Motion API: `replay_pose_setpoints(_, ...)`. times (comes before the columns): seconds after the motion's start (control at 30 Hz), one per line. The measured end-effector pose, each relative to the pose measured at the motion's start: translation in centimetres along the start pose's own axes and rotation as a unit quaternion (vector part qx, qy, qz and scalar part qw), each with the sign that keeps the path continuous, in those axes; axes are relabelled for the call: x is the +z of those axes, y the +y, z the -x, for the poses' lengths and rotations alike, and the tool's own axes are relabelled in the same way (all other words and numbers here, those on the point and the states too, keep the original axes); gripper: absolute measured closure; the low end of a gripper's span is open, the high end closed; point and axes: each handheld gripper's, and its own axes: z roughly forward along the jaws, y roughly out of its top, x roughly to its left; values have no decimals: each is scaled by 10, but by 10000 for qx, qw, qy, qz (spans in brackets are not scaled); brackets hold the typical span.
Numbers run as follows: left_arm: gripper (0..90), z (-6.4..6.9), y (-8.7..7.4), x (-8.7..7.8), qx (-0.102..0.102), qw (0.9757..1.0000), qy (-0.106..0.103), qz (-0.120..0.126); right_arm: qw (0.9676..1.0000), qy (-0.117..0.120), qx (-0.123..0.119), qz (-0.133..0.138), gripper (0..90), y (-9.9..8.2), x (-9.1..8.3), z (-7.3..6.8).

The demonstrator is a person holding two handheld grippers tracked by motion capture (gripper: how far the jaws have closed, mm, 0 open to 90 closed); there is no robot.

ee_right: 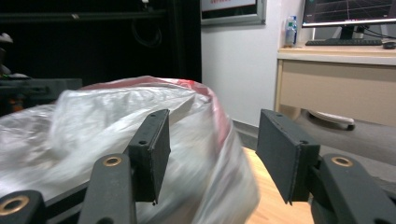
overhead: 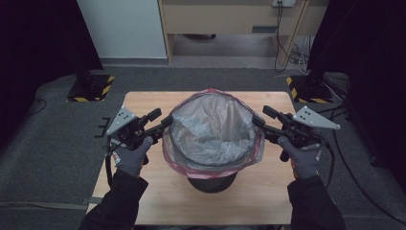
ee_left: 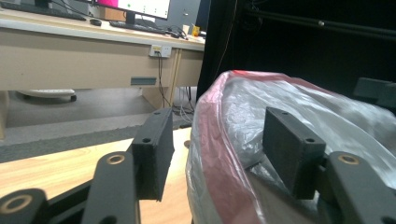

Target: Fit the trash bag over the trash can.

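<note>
A dark round bin (overhead: 211,184) stands in the middle of the wooden table (overhead: 143,101). It is lined with a clear plastic bag (overhead: 210,128) whose red-edged mouth folds over the rim. My left gripper (overhead: 162,118) sits at the bag's left edge, open. In the left gripper view the red-edged fold (ee_left: 219,154) lies between the spread jaws of the left gripper (ee_left: 223,140), and neither pad presses on it. My right gripper (overhead: 263,116) is at the bag's right edge, also open. In the right gripper view the bag (ee_right: 93,121) bulges past the inner pad of the right gripper (ee_right: 217,149), untouched.
Two black stands with yellow-black striped bases (overhead: 91,87) (overhead: 306,88) flank the table's far corners on the grey carpet. A wooden desk (overhead: 230,19) and cables (overhead: 287,52) lie beyond. Bare tabletop runs in front of the bin.
</note>
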Motion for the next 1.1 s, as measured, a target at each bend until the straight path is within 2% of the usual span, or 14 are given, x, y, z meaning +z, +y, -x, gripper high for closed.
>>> replay_pose_setpoints(0.13, 459, -7, 2, 9, -62, 10000, -59, 8, 9998, -125, 54, -148, 477, 3, 18, 13)
replay_pose_setpoints(0.27, 475, -12, 4, 12, -116, 9999, -106, 11, 9996, -38, 51, -259, 527, 1, 26, 23)
replay_pose_setpoints(0.37, 487, -15, 6, 12, -161, 9998, -146, 34, 9995, 50, 65, -314, 600, -1, 28, 24)
replay_pose_setpoints(0.43, 492, -17, 6, 12, -213, 9996, -156, 96, 9994, 99, 103, -326, 681, -1, 28, 24)
replay_pose_setpoints(0.57, 502, -21, 6, 10, -228, 9995, -124, 162, 9990, 74, 77, -435, 773, -2, 29, 25)
replay_pose_setpoints(0.67, 496, -25, 6, 12, -245, 9994, -171, 158, 9988, 111, 85, -466, 802, -2, 30, 26)
replay_pose_setpoints(0.87, 511, -25, 2, 18, -316, 9990, -310, 89, 9984, 127, 91, -552, 853, -5, 34, 27)
replay_pose_setpoints(0.97, 536, -25, 1, 18, -356, 9987, -343, 73, 9986, 105, 67, -519, 894, -6, 34, 28)
replay_pose_setpoints(1.1, 614, -24, 0, 21, -328, 9990, -282, -96, 9986, 50, 15, -524, 900, -6, 34, 29)
